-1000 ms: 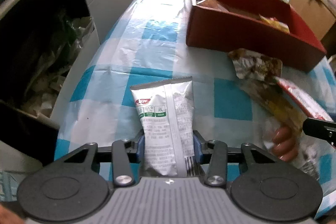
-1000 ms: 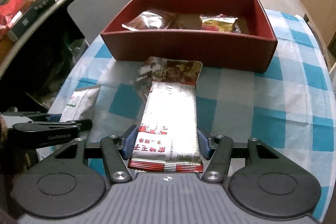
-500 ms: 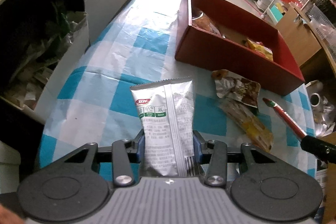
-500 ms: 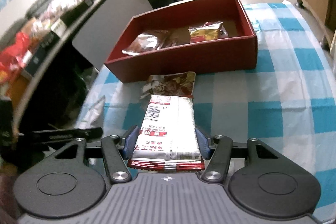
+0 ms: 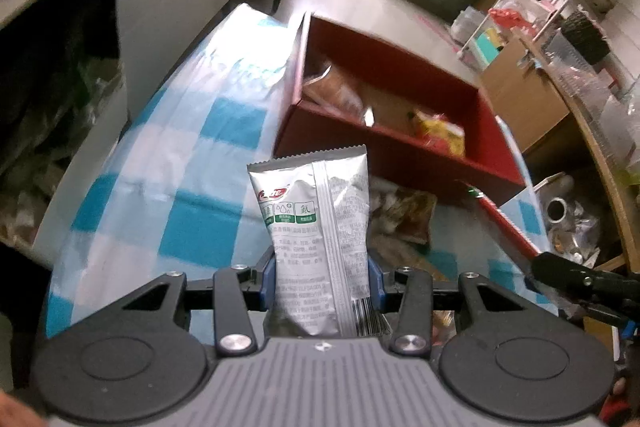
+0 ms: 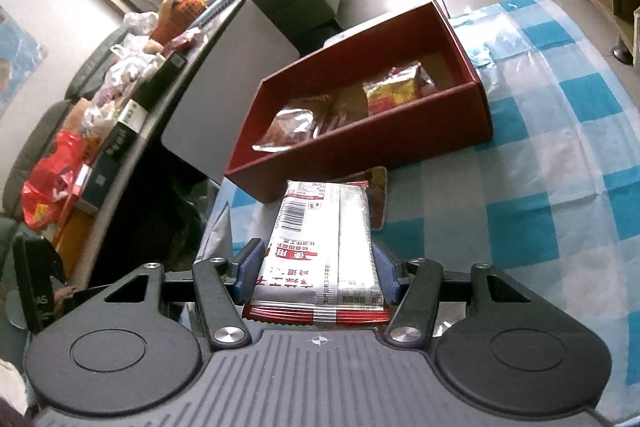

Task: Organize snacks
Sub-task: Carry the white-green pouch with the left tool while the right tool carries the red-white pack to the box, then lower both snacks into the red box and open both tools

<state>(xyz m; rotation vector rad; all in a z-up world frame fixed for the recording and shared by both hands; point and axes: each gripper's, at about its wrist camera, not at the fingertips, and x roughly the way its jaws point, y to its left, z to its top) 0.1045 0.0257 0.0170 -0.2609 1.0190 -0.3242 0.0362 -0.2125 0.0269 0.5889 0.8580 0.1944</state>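
Along the left edge of the left wrist view runs a dark shelf of clutter, and beside it the bench (image 5: 168, 163) in its blue-and-white checked cloth fills the left half of the frame. At lower centre the left tool (image 5: 322, 281) is closed on a silver snack packet (image 5: 316, 227), its blue pads pressing the packet's two sides; the packet stands up out of the grip, clear of the cloth, its serrated top edge overlapping the near wall of the red box (image 5: 404, 155). That box sits in the upper middle of the frame with a few wrapped snacks inside. Just below it, right of centre, a brown snack wrapper (image 5: 408, 215) lies on the cloth. At the lower right edge the right tool's black tip comes into view.

At the far left of the right wrist view is a long counter (image 6: 120, 131) piled with bags and boxes. At lower centre the right tool (image 6: 318, 277) is clamped on a flat white-and-red packet (image 6: 324, 239), held by its long sides, barcode end pointing towards the red box (image 6: 360, 143) in the middle of the frame. To the right the checked bench (image 6: 560, 167) spreads to the frame's edge.
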